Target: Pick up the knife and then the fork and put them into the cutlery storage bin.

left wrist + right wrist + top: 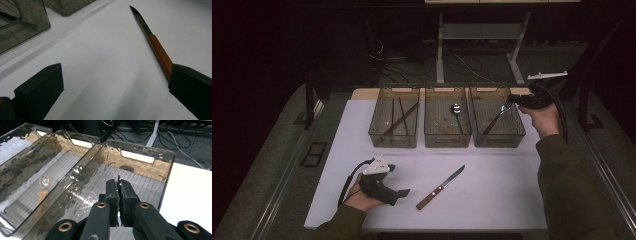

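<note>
The right gripper (514,100) clenches a fork (497,116) over the rightmost bin (517,134), while the left gripper (398,194), jaws released, rests just beside the knife (440,187) on the table (492,200).

My table (512,200) is white on top, with a pale wooden strip along its far edge. Three smoky see-through bins sit on it in a row at twelve o'clock: the left bin (394,137), the middle bin (447,139) and the right bin (500,140), side by side and nearly touching. Nearer me, at about six o'clock of the middle bin, a knife (440,187) with a wooden handle lies flat on the bare top, its blade pointing toward one o'clock.
</note>
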A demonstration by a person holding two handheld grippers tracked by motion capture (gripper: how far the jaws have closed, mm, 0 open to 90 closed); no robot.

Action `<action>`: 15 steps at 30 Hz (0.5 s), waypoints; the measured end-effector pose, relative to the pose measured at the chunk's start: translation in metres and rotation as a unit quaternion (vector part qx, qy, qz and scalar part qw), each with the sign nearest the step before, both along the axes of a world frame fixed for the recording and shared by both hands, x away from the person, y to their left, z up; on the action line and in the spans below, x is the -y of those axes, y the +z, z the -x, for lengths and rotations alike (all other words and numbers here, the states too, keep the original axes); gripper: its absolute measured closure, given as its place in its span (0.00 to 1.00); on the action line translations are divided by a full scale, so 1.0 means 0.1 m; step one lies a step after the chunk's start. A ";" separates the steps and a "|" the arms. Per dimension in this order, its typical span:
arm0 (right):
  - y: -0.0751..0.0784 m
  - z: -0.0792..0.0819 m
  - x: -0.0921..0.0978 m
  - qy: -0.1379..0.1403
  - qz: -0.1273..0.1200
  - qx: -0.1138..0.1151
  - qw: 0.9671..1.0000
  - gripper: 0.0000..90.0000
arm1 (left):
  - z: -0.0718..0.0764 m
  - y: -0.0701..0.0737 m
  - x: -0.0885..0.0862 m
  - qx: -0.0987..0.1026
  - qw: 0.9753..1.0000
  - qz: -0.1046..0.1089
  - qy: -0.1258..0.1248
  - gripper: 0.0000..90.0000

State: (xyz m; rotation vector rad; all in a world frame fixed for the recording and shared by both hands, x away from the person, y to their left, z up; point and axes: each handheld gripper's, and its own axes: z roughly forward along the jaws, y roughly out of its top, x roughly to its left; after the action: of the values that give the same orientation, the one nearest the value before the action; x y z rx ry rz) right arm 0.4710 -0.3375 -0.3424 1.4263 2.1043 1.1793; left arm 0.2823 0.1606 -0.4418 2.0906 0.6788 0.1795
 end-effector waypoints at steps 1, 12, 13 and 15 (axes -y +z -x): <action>-0.02 -0.02 0.00 -0.001 -0.002 0.000 1.000 0.96 | 0.00 0.00 0.00 0.000 1.000 0.000 -0.001 0.00; -0.32 -0.25 0.03 -0.029 0.021 -0.023 0.999 0.83 | -0.01 0.00 0.00 -0.002 1.000 0.003 -0.003 0.00; -0.33 -0.26 0.03 -0.033 0.038 -0.019 0.999 0.72 | -0.01 0.00 0.00 -0.002 1.000 0.004 -0.002 0.00; -0.32 -0.26 0.05 -0.045 0.048 -0.009 0.998 0.61 | -0.01 0.01 0.00 -0.001 1.000 0.005 -0.003 0.00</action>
State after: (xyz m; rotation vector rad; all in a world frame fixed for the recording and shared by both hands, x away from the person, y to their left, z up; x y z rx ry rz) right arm 0.4968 -0.3423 -0.3744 1.4763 2.0566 1.0208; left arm 0.2830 0.1607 -0.4412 2.0839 0.6731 0.1703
